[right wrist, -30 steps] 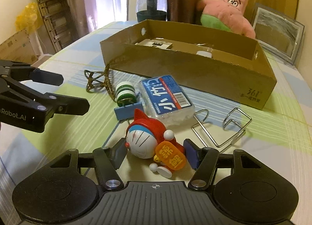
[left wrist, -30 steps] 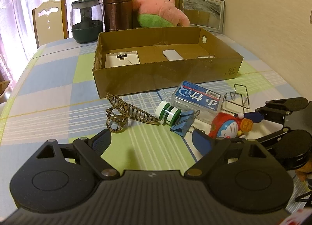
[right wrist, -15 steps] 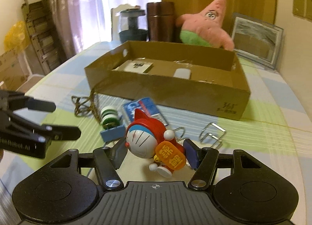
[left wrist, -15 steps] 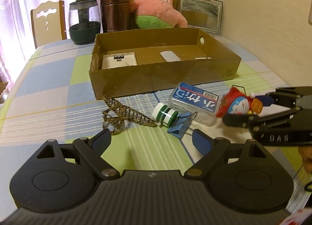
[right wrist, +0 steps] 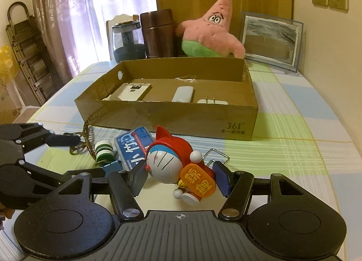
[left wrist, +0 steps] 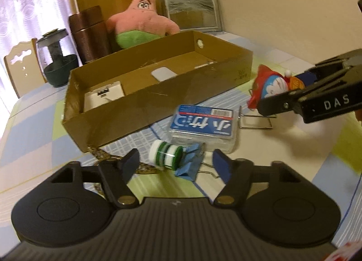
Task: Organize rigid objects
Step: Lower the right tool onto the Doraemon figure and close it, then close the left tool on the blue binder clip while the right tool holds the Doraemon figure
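My right gripper [right wrist: 179, 174] is shut on a red Doraemon figure [right wrist: 175, 162] and holds it in the air in front of the open cardboard box [right wrist: 167, 116]. The figure also shows in the left wrist view [left wrist: 271, 86], with the box [left wrist: 140, 107] behind. My left gripper [left wrist: 176, 163] is open and low over the table, with a green-and-white spool [left wrist: 166, 154] and a blue binder clip [left wrist: 189, 166] between its fingers. A clear case with a blue label [left wrist: 203, 125] lies just beyond. The box holds a white card, a white oval device and a white plug.
A wire stand [left wrist: 255, 120] lies right of the case, a braided cord [right wrist: 87, 141] left of the spool. Behind the box stand a pink star plush [right wrist: 212, 32], a brown flask [right wrist: 158, 32], a dark jar [right wrist: 126, 41] and a picture frame [right wrist: 271, 39].
My right gripper has lifted the Doraemon figure off the table and carried it higher toward the box. My left gripper has moved forward, bringing the spool and clip between its fingers.
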`<state>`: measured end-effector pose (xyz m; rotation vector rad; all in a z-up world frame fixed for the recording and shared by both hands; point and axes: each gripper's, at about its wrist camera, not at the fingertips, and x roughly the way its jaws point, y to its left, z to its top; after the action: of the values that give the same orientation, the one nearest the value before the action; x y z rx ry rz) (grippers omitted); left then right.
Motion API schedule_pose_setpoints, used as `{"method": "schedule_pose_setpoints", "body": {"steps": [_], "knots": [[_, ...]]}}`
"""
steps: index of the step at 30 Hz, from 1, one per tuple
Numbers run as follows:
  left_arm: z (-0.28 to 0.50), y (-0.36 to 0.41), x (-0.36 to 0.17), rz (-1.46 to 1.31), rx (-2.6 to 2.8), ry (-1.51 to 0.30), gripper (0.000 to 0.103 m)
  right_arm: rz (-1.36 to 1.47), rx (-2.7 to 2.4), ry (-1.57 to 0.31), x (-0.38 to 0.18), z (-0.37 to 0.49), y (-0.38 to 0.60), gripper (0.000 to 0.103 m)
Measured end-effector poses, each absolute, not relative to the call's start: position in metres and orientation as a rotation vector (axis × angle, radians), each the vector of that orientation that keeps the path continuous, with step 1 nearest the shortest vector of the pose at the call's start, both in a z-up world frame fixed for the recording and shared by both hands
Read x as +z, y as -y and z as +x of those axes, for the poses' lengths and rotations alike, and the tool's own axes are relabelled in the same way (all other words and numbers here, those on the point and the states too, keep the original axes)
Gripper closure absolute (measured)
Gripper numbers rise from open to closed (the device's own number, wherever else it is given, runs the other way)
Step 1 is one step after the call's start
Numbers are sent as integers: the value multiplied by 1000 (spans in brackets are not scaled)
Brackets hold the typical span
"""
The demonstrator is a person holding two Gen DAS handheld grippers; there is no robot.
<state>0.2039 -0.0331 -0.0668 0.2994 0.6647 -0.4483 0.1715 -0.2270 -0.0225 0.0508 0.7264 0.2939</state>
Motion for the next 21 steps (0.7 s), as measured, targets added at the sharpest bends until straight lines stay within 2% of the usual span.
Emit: {"method": "schedule_pose_setpoints", "body": {"steps": [1, 6, 8, 10, 12, 20, 21], "knots": [[202, 36, -68, 309, -459, -658, 48, 54, 292, -727, -22, 172, 228, 44], [194, 54, -73, 414, -507, -635, 63, 62, 294, -728, -21, 172, 228, 44], [195, 59, -78, 428, -513, -645, 72, 63, 295, -728, -22, 172, 227, 44], [196, 62, -81, 435, -509, -654, 87, 65, 296, -729, -22, 173, 228, 44], [196, 63, -81, 428, -492, -666, 94, 67, 294, -729, -22, 173, 228, 44], [183, 50, -71, 276, -522, -767, 97, 71, 304, -725, -19, 171, 227, 44], [180, 49, -71, 280, -535, -770, 93, 73, 301, -725, -19, 170, 228, 44]]}}
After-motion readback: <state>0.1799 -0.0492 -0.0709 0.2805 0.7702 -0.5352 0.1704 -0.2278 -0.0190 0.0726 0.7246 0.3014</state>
